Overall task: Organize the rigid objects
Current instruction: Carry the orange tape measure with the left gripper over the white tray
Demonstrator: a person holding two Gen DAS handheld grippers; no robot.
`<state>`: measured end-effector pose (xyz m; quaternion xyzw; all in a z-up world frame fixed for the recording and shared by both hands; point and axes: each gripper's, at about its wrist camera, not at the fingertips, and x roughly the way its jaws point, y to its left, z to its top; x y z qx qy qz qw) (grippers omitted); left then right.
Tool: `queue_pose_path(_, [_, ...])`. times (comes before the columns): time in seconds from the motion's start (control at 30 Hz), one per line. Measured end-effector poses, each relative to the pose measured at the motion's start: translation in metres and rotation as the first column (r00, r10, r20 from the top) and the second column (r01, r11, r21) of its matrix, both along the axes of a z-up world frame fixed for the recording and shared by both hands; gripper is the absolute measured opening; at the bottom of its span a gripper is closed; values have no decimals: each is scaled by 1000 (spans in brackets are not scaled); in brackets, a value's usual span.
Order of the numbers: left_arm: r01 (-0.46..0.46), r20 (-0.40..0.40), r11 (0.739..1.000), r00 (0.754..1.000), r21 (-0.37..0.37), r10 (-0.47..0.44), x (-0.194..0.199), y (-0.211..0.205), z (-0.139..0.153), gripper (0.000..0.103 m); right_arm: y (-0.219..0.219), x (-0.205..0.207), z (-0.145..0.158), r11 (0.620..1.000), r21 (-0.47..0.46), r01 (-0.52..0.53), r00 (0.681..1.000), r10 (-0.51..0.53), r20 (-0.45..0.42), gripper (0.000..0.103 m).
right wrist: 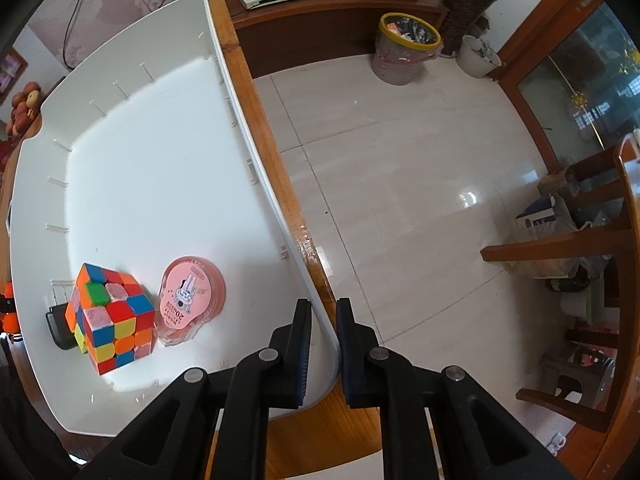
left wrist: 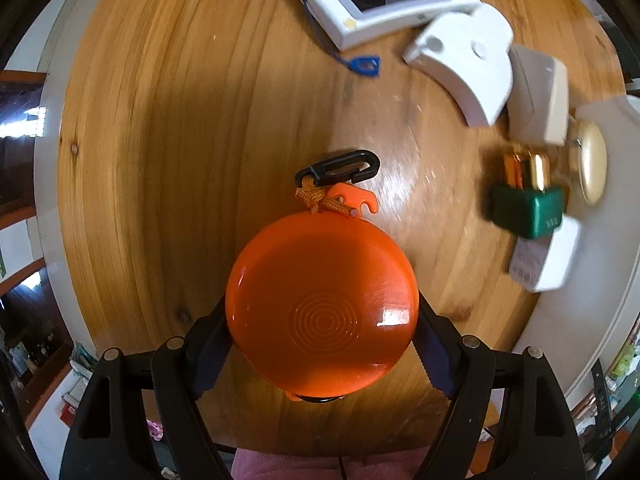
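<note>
The left gripper (left wrist: 322, 332) clenched an orange disc (left wrist: 322, 304) by its rim above the wooden table (left wrist: 160, 160), a black clip (left wrist: 338, 168) trailing off its cord, while the right gripper (right wrist: 323, 344) pinched the near wall of the white bin (right wrist: 240, 128), which already held a cube (right wrist: 110, 320) and a pink case (right wrist: 192, 294). Moving the disc well probably meant carrying it level over that wall, with the clip hanging clear of the rim, and letting go low on bare floor beyond the cube, the bin held steady throughout.
</note>
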<state>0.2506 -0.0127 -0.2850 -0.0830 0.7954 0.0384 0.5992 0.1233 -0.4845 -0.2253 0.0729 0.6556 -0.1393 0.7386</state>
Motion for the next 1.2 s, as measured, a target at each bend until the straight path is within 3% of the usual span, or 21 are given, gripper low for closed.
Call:
queue_pose_path(0.37, [2,72,1000,997,-11,-2,-35,-36,44,82,-6,-3,-2,996,49,-77,997,77,3,9])
queue_pose_path(0.77, [49,192,998,980,-25,-43,-65,-90,112,82,-7,-3,-1,984,87,-153,988,152,11,9])
queue_pose_path(1.2, [148,235,989,962,-26,-137,-80,-156,132,82,-9,-3,2,969,117,-219,976,216,41,10])
